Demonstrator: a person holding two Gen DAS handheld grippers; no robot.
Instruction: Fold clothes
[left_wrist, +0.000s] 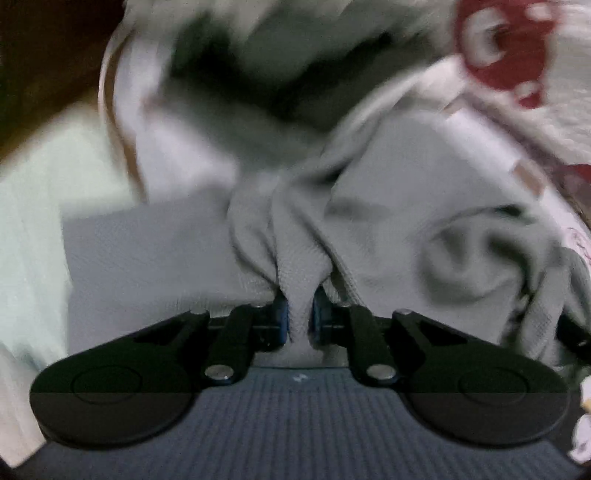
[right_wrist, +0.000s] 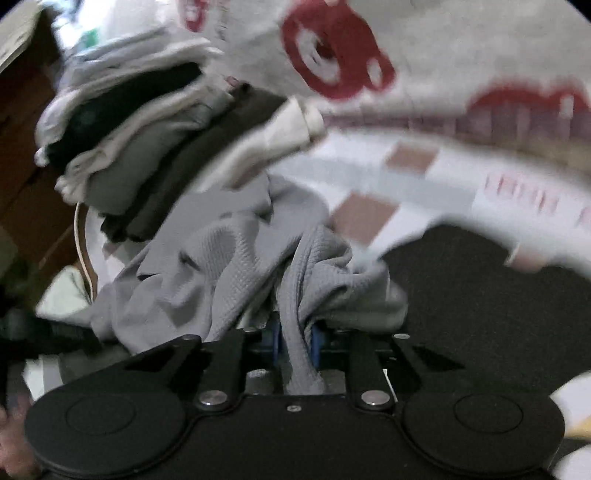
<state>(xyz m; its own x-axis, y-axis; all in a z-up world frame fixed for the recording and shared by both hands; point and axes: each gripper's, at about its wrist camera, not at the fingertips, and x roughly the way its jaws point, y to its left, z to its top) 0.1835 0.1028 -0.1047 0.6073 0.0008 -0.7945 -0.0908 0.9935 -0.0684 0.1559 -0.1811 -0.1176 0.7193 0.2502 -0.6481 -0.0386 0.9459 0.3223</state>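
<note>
**Both claws pinching the grey garment**

Claws first: my left claw (left_wrist: 298, 321) is closed on a bunched fold of the grey garment (left_wrist: 399, 206), and my right claw (right_wrist: 295, 341) is clamped on another gathered ridge of it (right_wrist: 236, 258). The garment hangs rumpled between them, not flat, so I judge the fold unfinished, though how far along it is I cannot tell.

Risk, as I judge it: each grip holds a thick wad rather than a clean edge, so a pull apart could slip layers out or leave the cloth twisted.

Just behind the garment sits a stack (right_wrist: 122, 133) of folded clothes; a swing could topple it. Under and beyond the garment lies a red-patterned sheet (right_wrist: 406, 55). No containers are visible; both views are blurred.
</note>
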